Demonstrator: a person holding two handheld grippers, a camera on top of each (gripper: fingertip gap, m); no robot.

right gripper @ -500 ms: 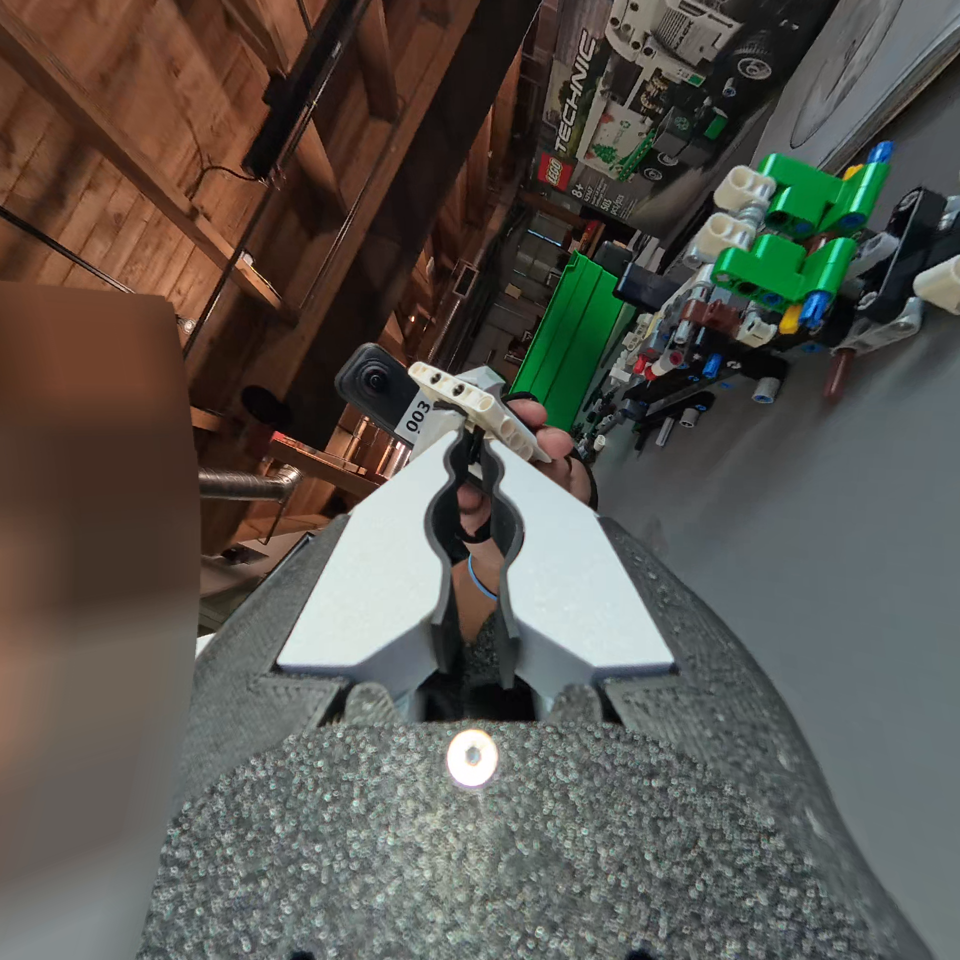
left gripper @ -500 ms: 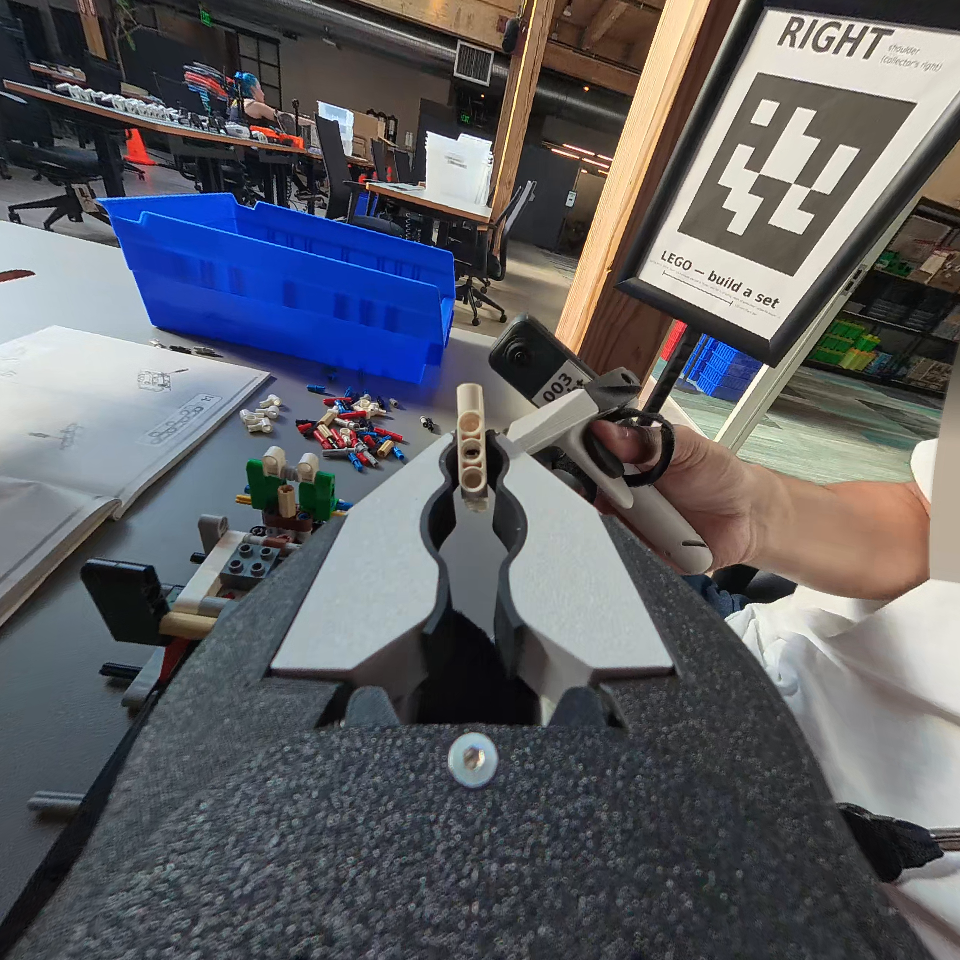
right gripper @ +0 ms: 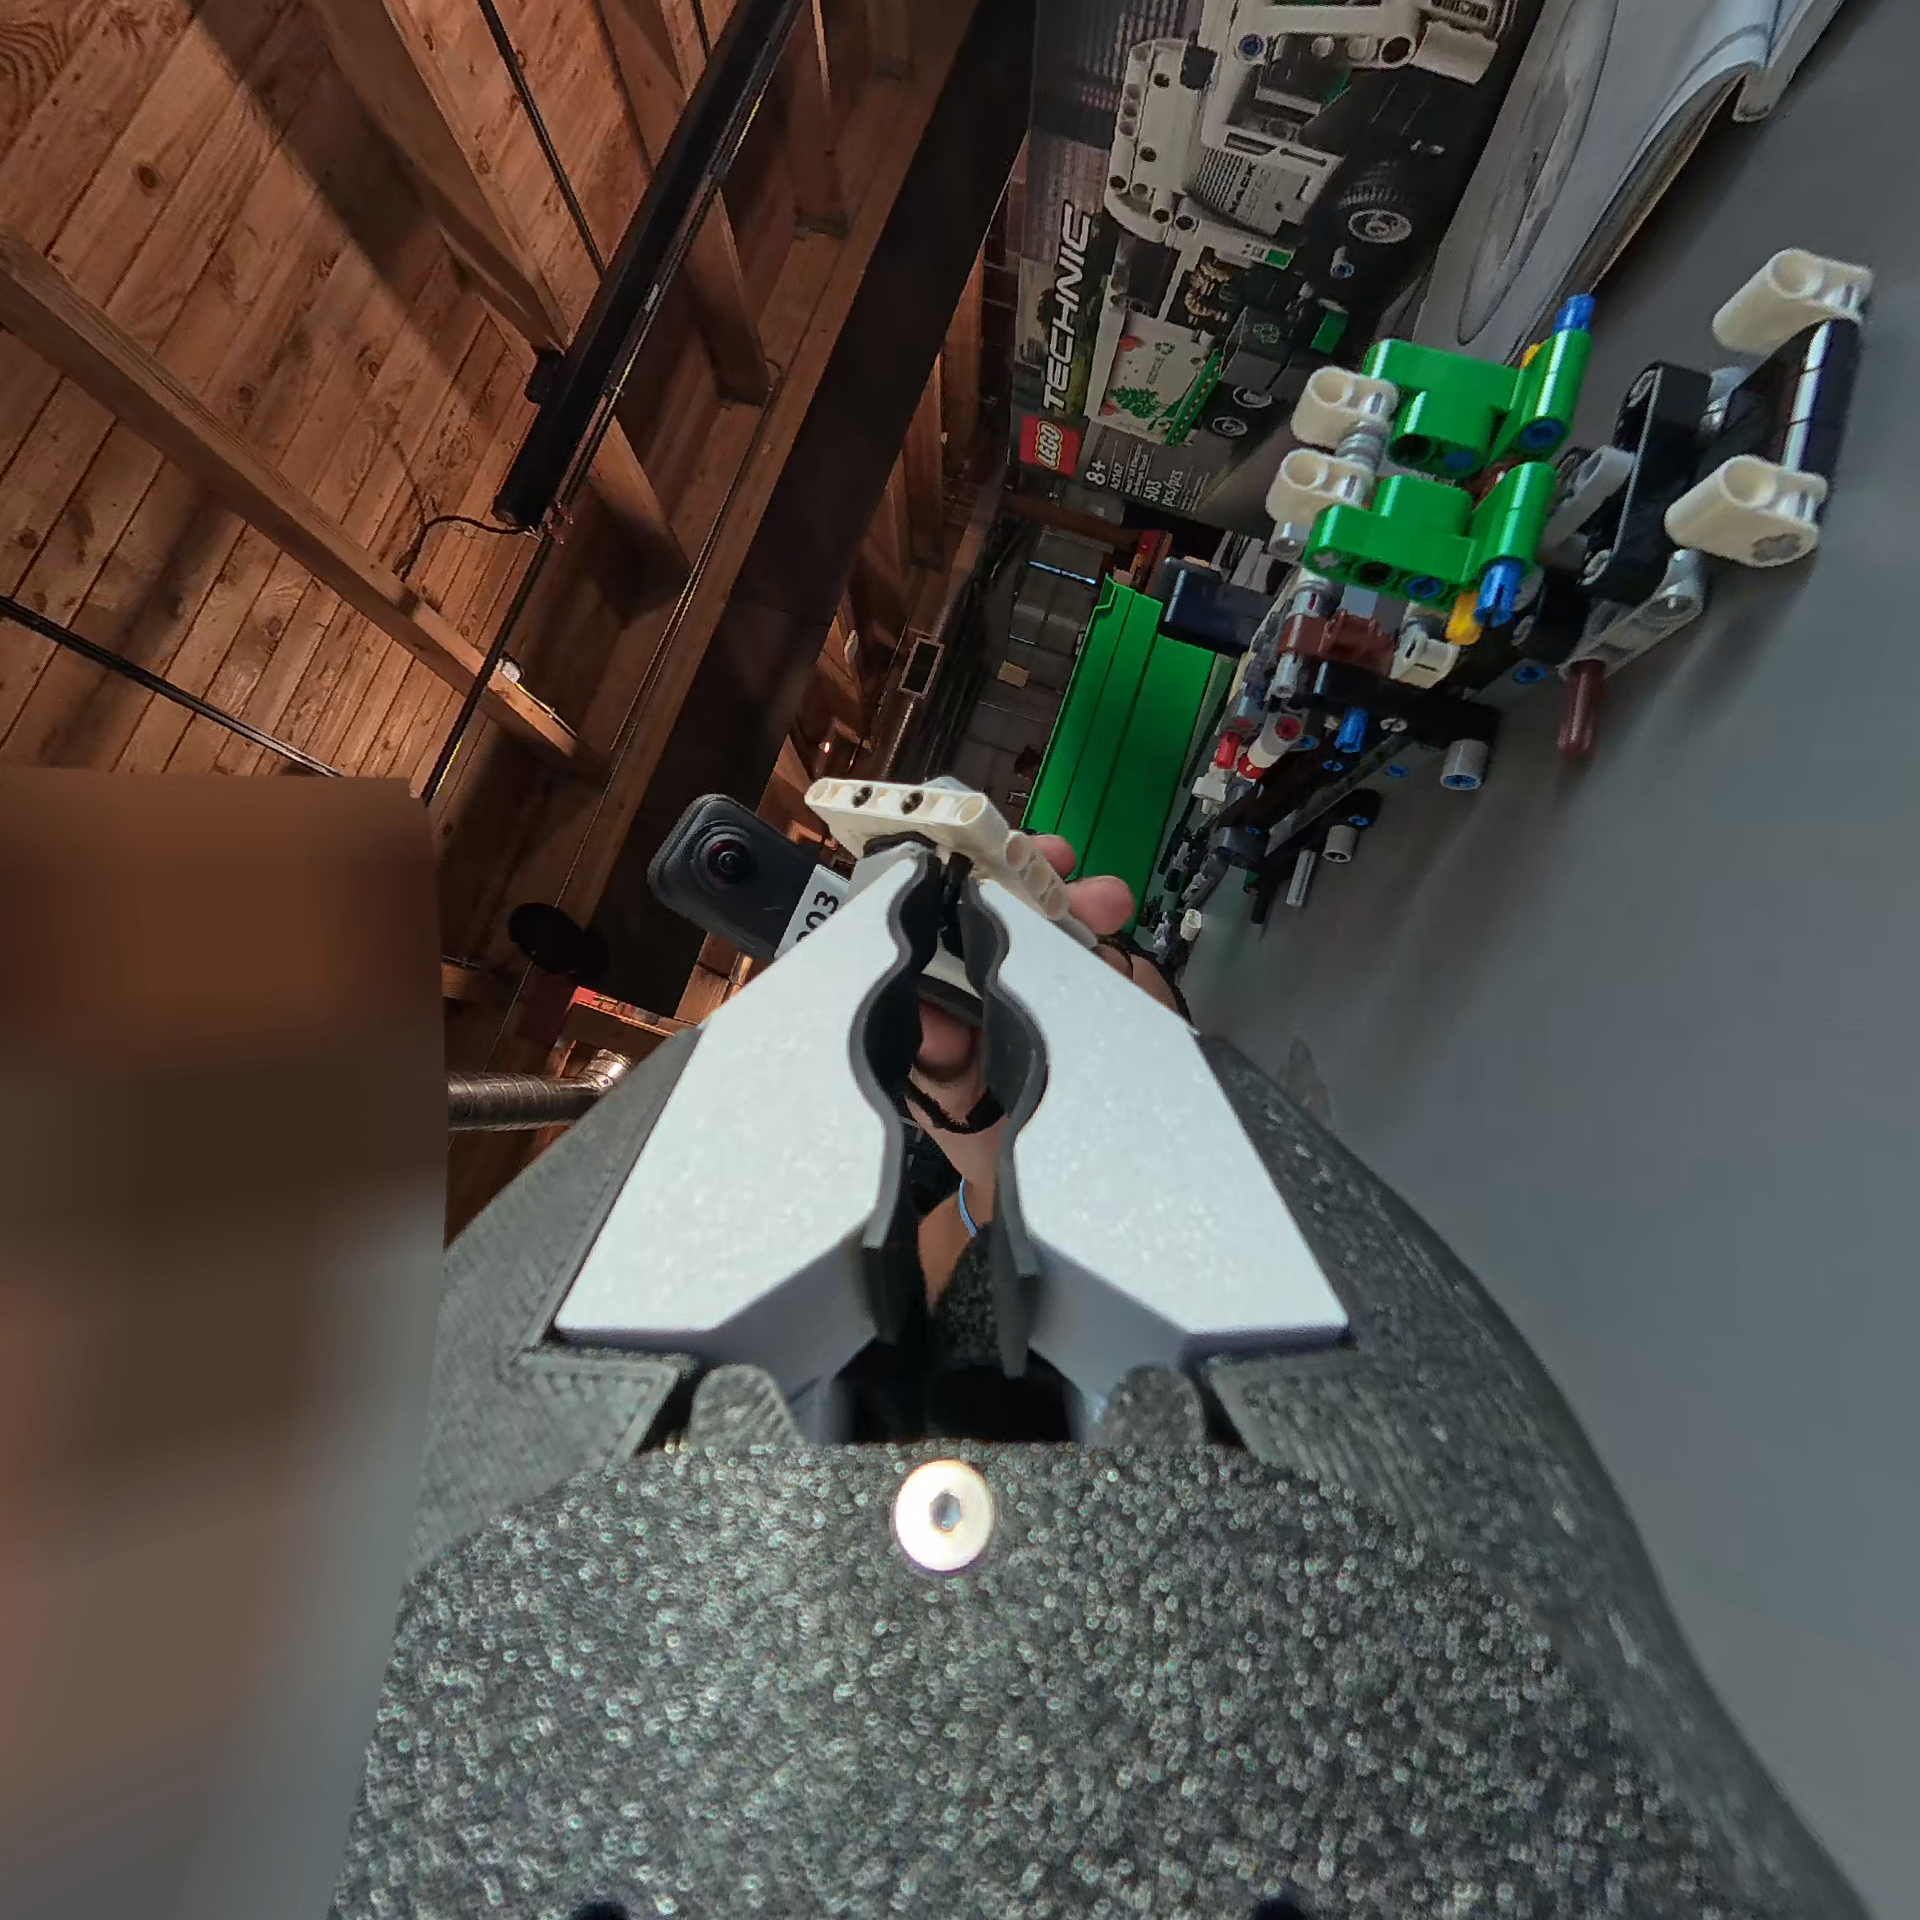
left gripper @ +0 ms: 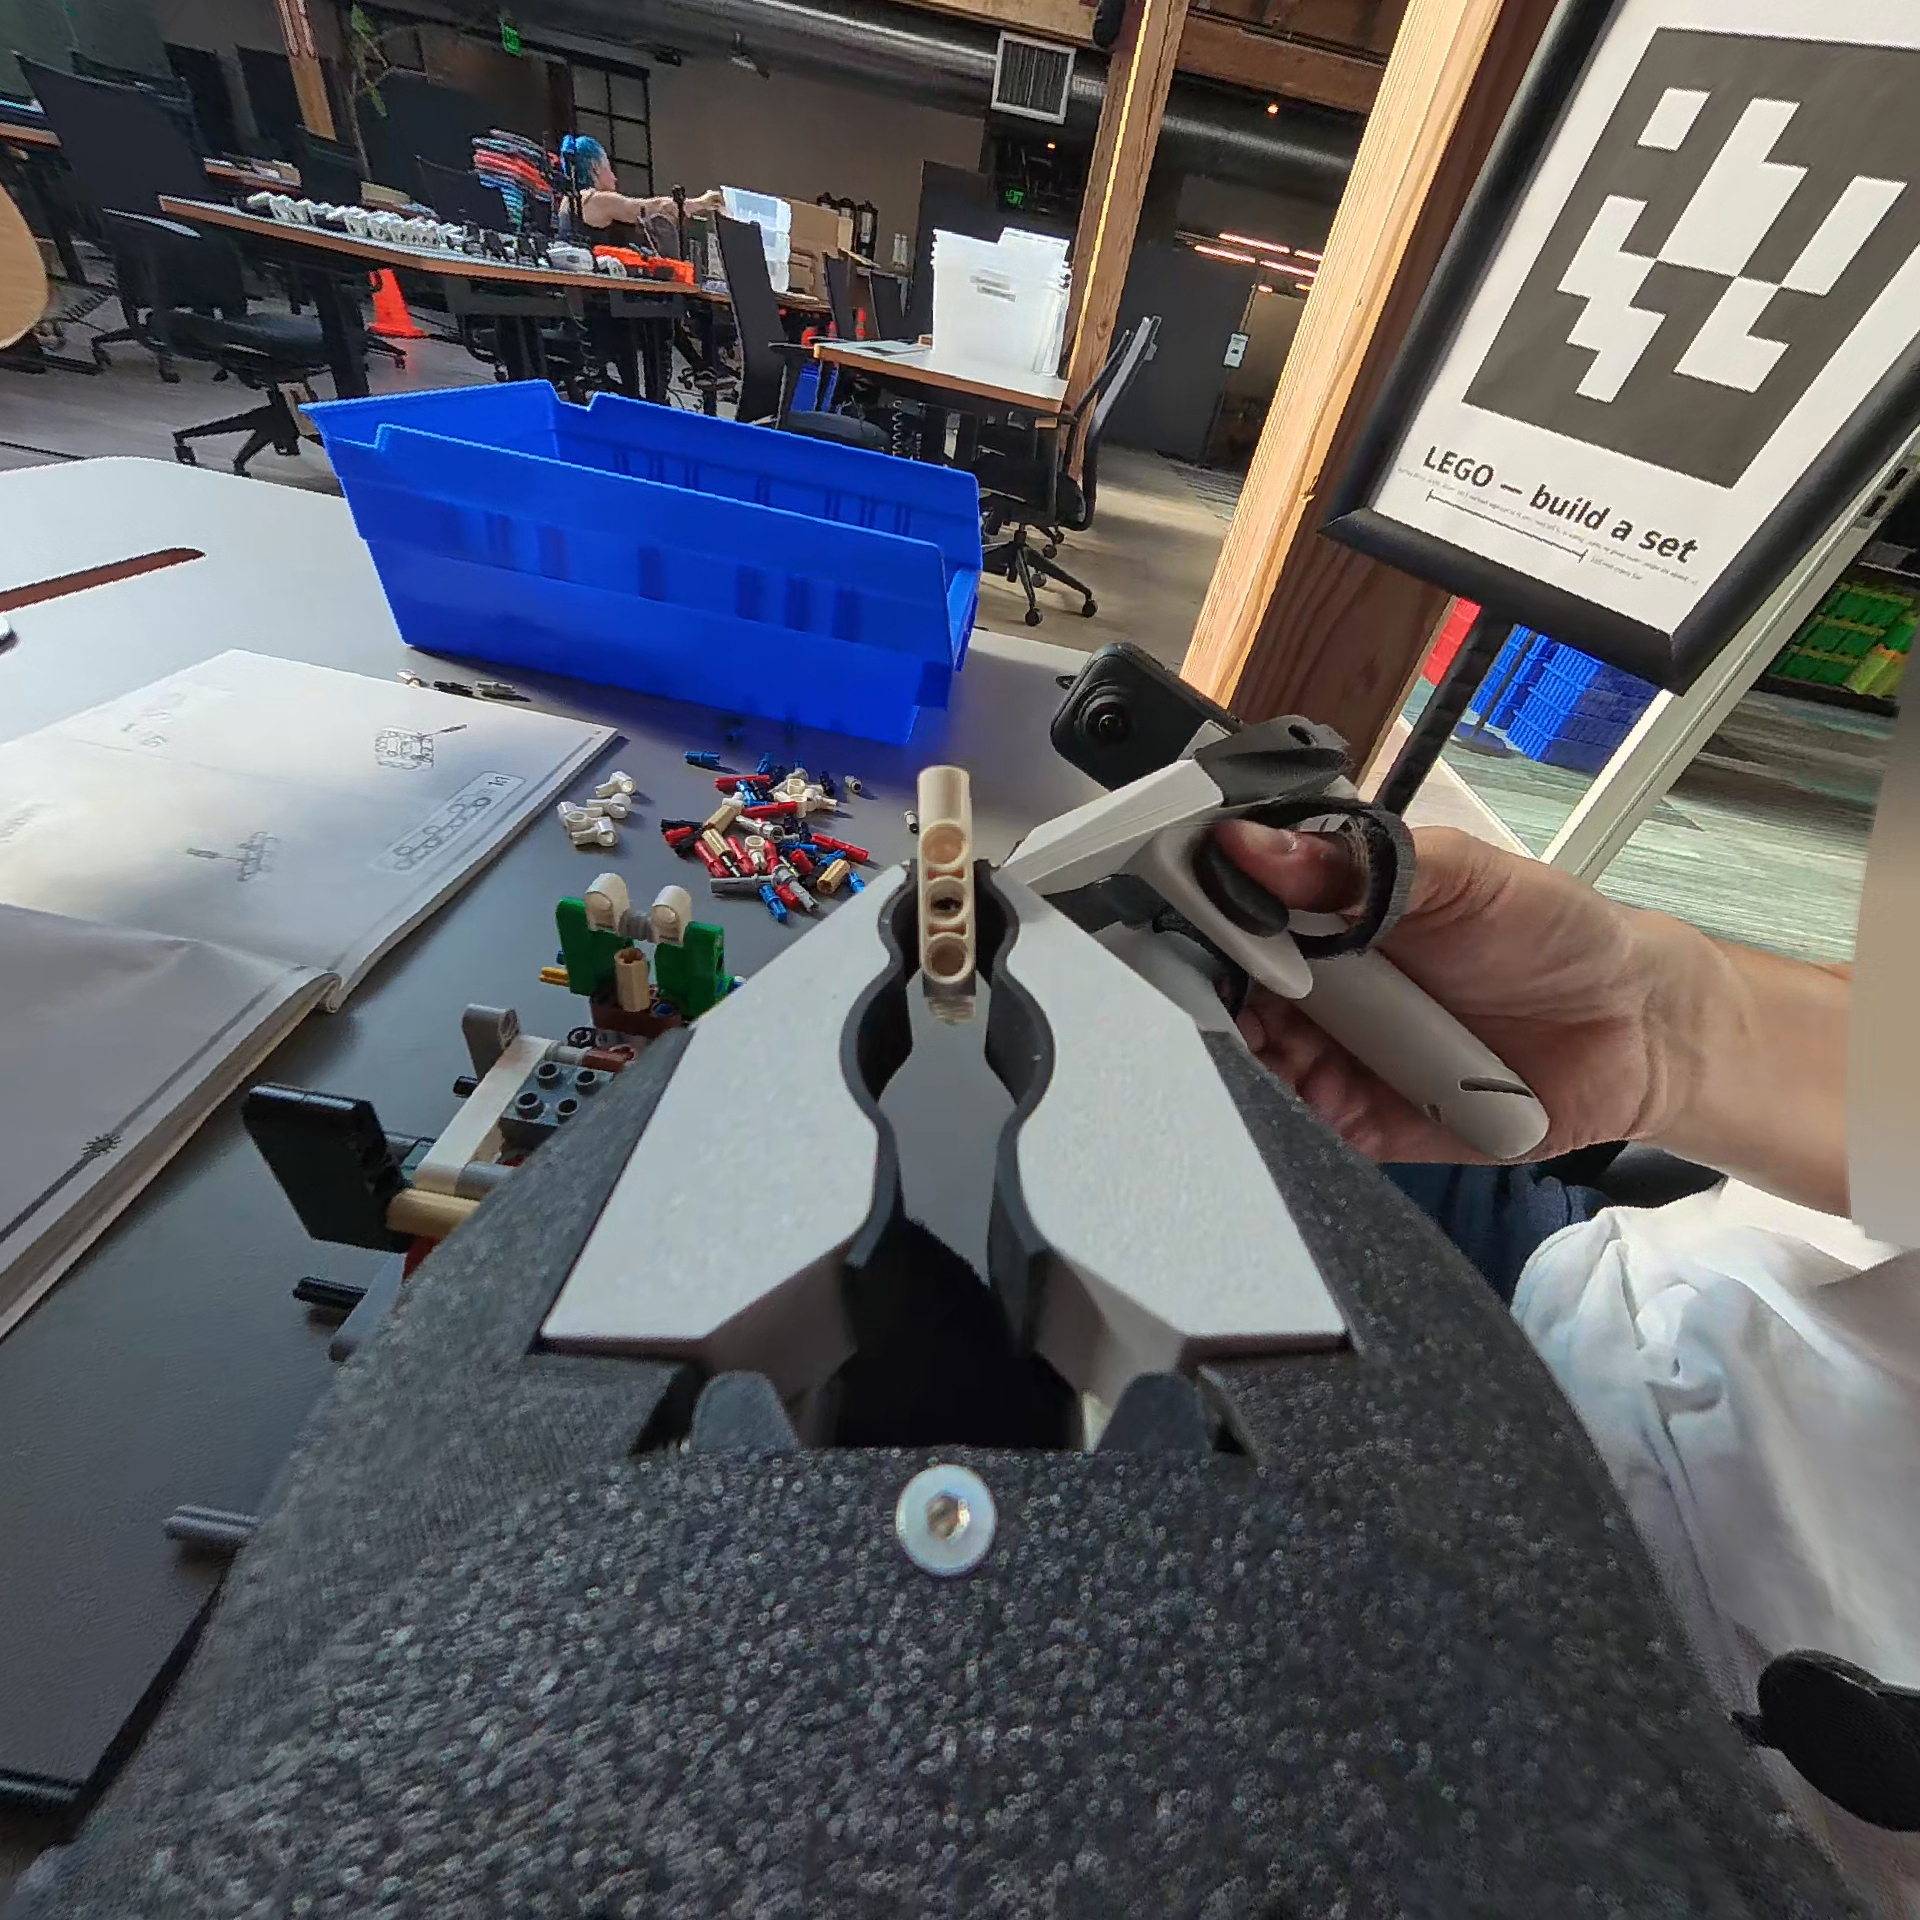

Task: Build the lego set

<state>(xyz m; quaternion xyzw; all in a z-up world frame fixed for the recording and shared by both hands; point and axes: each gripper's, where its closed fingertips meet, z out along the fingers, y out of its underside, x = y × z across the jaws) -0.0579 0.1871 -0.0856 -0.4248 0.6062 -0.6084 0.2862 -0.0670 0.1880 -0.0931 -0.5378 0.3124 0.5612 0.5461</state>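
My left gripper [left gripper: 945, 896] is shut on a cream L-shaped beam with holes [left gripper: 940, 821] and holds it upright above the dark table [left gripper: 125, 1403]. My right gripper [left gripper: 1143, 821], held in a hand, comes in from the right with its tip against that beam. In the right wrist view my right gripper [right gripper: 935, 871] has its jaws shut, the tips right against the beam [right gripper: 914, 805]. The left gripper's camera [right gripper: 727, 862] and a hand [right gripper: 1091, 894] lie behind it. A part-built model with green parts [left gripper: 639, 945] stands on the table and also shows in the right wrist view [right gripper: 1434, 488].
A pile of small loose pins and connectors [left gripper: 769, 831] lies before a blue bin [left gripper: 665, 561]. An open instruction booklet [left gripper: 260, 810] lies at left. A framed sign [left gripper: 1683, 312] stands at right. A green bin [right gripper: 1132, 727] and the set's box [right gripper: 1247, 239] stand beyond the model. Left and right tips are no more than a few centimetres apart.
The right gripper's jaws have closed from a narrow gap to shut at the beam. The left gripper still holds the beam, almost unmoved.
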